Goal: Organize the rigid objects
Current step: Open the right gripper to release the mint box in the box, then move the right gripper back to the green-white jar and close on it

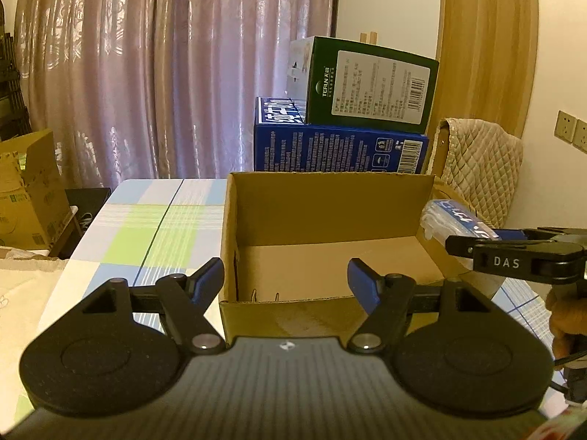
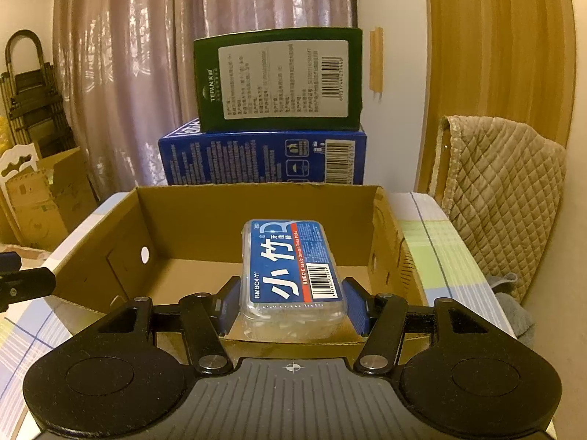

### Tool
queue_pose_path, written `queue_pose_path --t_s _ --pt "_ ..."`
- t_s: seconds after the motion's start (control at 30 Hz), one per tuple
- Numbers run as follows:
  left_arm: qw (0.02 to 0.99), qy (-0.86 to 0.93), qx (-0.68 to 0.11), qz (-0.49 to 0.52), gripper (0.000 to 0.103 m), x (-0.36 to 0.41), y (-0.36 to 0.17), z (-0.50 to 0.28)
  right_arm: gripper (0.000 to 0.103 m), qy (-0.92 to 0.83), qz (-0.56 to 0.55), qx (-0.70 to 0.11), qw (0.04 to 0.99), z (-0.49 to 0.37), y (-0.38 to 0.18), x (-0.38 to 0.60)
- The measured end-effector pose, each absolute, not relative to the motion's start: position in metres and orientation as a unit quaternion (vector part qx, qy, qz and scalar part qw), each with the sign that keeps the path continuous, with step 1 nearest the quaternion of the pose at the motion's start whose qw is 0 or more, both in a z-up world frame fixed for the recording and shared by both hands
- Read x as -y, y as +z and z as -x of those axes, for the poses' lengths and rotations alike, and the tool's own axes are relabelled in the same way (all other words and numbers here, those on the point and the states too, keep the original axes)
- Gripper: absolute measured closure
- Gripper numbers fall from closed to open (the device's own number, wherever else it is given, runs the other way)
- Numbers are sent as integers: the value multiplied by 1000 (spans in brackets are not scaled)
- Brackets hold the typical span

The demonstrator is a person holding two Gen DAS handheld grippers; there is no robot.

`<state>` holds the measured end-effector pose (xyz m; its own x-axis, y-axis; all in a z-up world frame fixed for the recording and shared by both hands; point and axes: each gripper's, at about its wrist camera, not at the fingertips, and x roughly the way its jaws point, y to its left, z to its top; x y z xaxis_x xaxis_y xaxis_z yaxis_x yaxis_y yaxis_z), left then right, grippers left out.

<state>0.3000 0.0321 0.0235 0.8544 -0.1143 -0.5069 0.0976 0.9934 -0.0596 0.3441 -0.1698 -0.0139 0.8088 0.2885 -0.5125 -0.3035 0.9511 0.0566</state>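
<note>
An open brown cardboard box stands on the checked tablecloth; it also shows in the right wrist view. My right gripper is shut on a clear plastic floss pick box with a blue label and holds it over the box's near edge. In the left wrist view this floss pick box and the right gripper hang at the cardboard box's right wall. My left gripper is open and empty, in front of the cardboard box's near wall.
A green carton lies on a blue carton behind the cardboard box. A chair with a quilted cover stands at the right. Curtains hang behind. Cardboard boxes stand on the floor at the left.
</note>
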Motion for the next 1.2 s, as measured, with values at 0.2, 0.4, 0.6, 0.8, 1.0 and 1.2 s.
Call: queue_pose_path --t_s 0.2,0.4,0.6,0.8,1.0,1.2 --pt "962 -55 -268 16 33 -33 19 -299 34 138 -12 -244 960 -341 -8 181" --pt "961 -53 -271 16 33 -34 15 -297 33 126 -9 -232 965 -335 -3 191" --pt "961 -51 -271 21 33 -36 16 -290 33 120 -10 -222 967 -319 2 198" --pt "960 -46 -273 29 33 -40 15 -266 33 137 -7 -227 964 -292 6 198" --pt "960 -47 -274 29 33 -39 11 -227 33 140 -5 -245 959 -256 2 213" --pt "956 -42 -288 40 33 -44 -4 -184 33 130 -16 -256 958 -219 -2 236"
